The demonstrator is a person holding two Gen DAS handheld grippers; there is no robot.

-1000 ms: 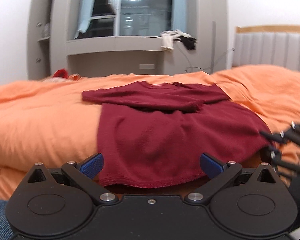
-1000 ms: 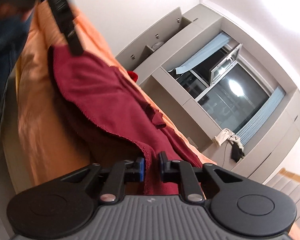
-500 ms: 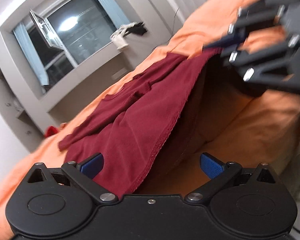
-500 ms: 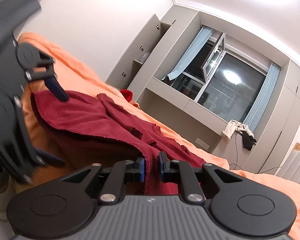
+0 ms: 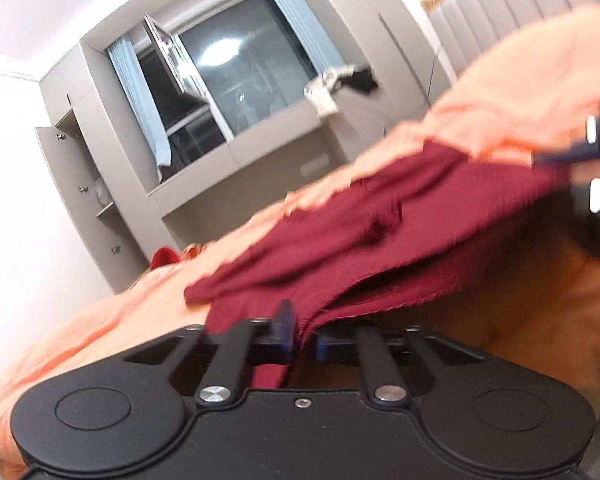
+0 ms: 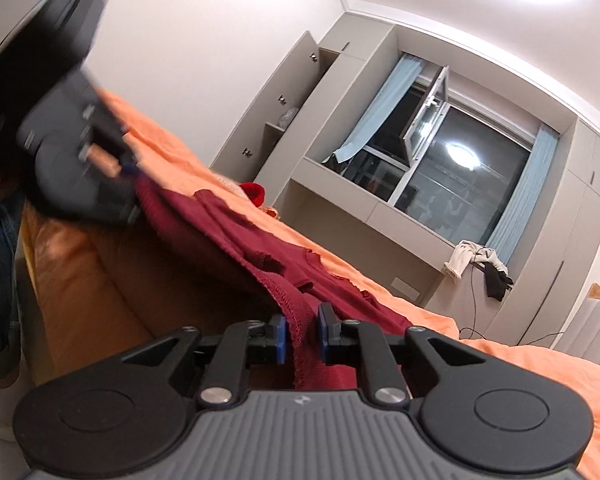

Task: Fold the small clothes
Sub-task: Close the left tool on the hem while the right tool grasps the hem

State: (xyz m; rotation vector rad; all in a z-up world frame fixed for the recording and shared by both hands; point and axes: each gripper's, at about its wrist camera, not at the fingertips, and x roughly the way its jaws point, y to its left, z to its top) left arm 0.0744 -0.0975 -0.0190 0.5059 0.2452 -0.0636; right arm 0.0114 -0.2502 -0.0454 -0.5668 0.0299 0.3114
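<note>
A dark red T-shirt (image 5: 380, 232) lies on the orange bedcover (image 5: 100, 332), its sleeves folded in. My left gripper (image 5: 302, 342) is shut on the shirt's bottom hem at its left corner. My right gripper (image 6: 302, 338) is shut on the hem (image 6: 296, 320) at the right corner. Both hold the hem lifted off the bed edge, so the cloth hangs between them. The right gripper shows blurred at the right of the left wrist view (image 5: 596, 160). The left gripper shows blurred at the left of the right wrist view (image 6: 80, 152).
A grey wall unit with a window (image 6: 440, 168) stands behind the bed. Clothes hang on its ledge (image 6: 480, 264). A red item (image 6: 254, 192) lies at the far side of the bed. A padded headboard (image 5: 520, 4) is at the right.
My left gripper has shut on the left corner of the hem; it was open before. Both grippers have lifted the hem up from the bed edge.
</note>
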